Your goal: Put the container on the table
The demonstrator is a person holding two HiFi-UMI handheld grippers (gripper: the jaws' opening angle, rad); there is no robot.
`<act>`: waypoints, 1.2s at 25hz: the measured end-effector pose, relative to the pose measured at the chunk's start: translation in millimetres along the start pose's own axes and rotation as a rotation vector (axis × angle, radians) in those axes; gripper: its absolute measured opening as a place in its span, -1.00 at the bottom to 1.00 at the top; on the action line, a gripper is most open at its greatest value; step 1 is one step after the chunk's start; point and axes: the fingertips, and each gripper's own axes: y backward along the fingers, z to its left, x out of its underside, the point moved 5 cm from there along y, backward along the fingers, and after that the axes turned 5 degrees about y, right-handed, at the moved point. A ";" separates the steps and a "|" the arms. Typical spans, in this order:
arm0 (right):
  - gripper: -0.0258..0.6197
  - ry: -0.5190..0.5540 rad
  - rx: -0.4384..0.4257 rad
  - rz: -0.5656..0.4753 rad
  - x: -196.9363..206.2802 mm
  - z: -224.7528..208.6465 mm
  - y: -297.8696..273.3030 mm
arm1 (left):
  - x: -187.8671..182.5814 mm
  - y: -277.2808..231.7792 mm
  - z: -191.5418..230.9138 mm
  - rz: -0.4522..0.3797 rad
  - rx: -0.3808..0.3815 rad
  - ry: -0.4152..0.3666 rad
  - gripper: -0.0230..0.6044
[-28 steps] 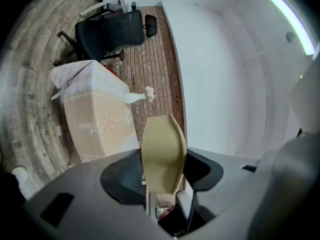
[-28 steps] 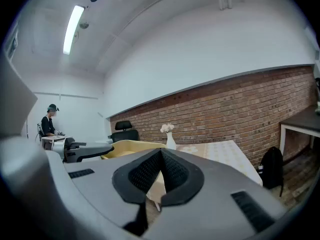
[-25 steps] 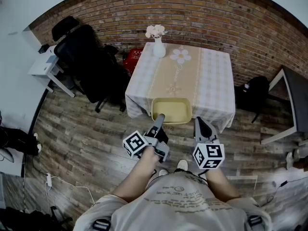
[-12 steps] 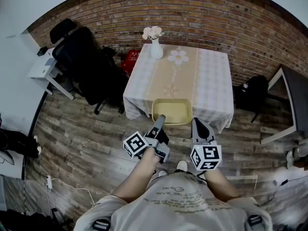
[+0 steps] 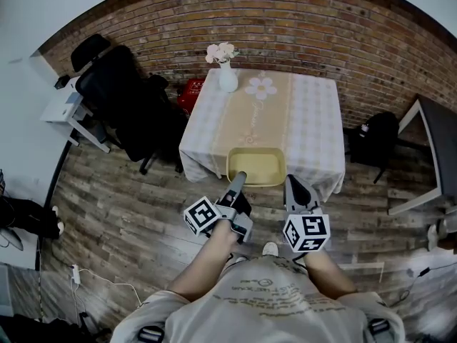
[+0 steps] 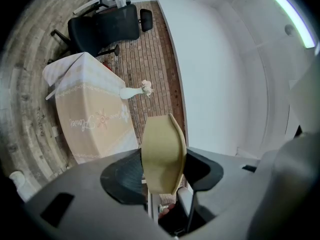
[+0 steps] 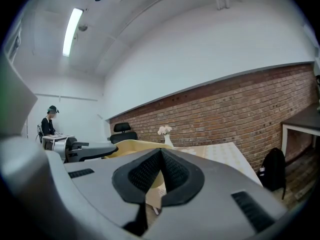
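1. Gripping a pale yellow rectangular plastic container (image 5: pixel 255 166) at its two near corners; the left gripper (image 5: pixel 240 177) has its jaws part-spread, pads clamped over the container's left wall with the rim between them.
2. Right gripper (image 5: pixel 291 183): jaws nearly together, pinched on the thin right rim.
3. Container held level at the near edge of the square table (image 5: pixel 307 113) in its checked cloth; cannot tell whether it touches the cloth.
4. White vase (image 5: pixel 227 81) of flowers at the table's far left corner; black office chair (image 5: pixel 121 98) left of the table; red brick wall (image 5: pixel 285 20) behind.
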 end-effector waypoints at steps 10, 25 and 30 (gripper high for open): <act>-0.92 -0.004 -0.034 -0.021 -6.6 -36.8 -16.9 | 11.4 -36.3 -1.9 -0.014 0.001 -0.013 -0.21; -0.92 -0.001 -0.065 -0.053 -14.6 -63.4 -37.7 | 8.5 -68.2 -1.0 -0.033 0.024 -0.023 -0.21; -0.92 -0.007 -0.050 -0.064 -17.1 -72.6 -50.7 | 1.4 -88.7 0.3 -0.016 0.033 -0.027 -0.21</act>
